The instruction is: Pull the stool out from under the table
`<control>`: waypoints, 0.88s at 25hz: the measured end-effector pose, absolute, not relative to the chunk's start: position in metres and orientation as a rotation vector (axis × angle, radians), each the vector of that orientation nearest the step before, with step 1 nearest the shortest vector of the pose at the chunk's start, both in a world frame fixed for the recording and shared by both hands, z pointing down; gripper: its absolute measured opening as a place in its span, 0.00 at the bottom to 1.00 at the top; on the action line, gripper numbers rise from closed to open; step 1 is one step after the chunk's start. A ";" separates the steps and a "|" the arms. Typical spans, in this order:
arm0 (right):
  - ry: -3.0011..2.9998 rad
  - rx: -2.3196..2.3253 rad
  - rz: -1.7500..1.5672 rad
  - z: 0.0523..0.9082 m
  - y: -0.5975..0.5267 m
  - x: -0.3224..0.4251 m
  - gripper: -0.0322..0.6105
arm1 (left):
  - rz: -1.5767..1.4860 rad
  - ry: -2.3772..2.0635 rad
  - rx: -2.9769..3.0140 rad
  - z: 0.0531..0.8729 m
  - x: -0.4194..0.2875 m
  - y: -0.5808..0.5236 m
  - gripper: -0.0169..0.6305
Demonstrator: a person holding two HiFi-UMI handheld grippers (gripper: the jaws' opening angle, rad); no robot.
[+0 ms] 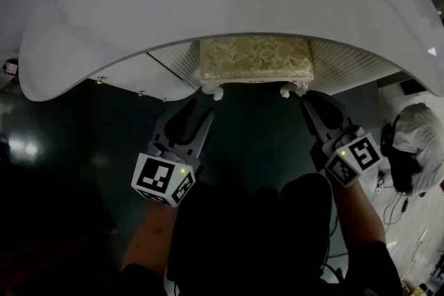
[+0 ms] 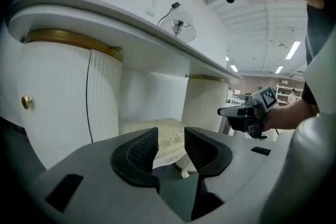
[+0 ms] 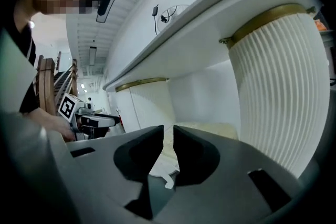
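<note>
Left gripper spread and empty, right gripper pressed together, both face the stool lying crosswise under the table's front edge, right nearer.

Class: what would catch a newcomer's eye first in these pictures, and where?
The big curved white table fills the top of the head view, with a cream patterned cushioned stool tucked under its edge. Below it, the left claw stands open and the right claw shut, both pointing towards the stool.

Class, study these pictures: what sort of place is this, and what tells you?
Probably a furniture showroom: a white gold-trimmed table, a cushioned stool tucked under it, and ceiling strip lights in a hall beyond.
</note>
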State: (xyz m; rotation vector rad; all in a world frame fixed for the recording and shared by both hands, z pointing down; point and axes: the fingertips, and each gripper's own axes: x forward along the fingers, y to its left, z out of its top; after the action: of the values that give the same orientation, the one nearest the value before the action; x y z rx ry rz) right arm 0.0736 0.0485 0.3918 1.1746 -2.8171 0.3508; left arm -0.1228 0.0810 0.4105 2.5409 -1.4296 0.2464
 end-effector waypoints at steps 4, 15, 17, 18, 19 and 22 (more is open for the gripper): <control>-2.784 1.145 0.289 0.431 0.036 0.082 0.10 | 0.242 -1.426 2.555 0.447 -0.115 0.063 0.34; -2.563 1.241 0.246 0.542 -0.026 0.133 0.42 | 0.336 -1.437 2.508 0.551 -0.128 0.014 0.55; -2.537 1.254 0.258 0.554 -0.034 0.140 0.43 | 0.338 -1.433 2.492 0.564 -0.132 0.007 0.57; -2.525 1.255 0.261 0.560 -0.037 0.143 0.43 | 0.347 -1.430 2.491 0.569 -0.133 0.004 0.58; -2.514 1.258 0.262 0.566 -0.040 0.146 0.44 | 0.359 -1.429 2.496 0.574 -0.134 0.000 0.59; -2.483 1.274 0.266 0.580 -0.049 0.154 0.45 | 0.372 -1.428 2.518 0.582 -0.136 -0.009 0.61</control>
State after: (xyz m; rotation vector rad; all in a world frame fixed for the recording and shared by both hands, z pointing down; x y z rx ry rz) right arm 0.1541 -0.0492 0.5805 1.2739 -2.4833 0.2658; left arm -0.1358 -0.0086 0.5817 2.5179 -1.4275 0.3723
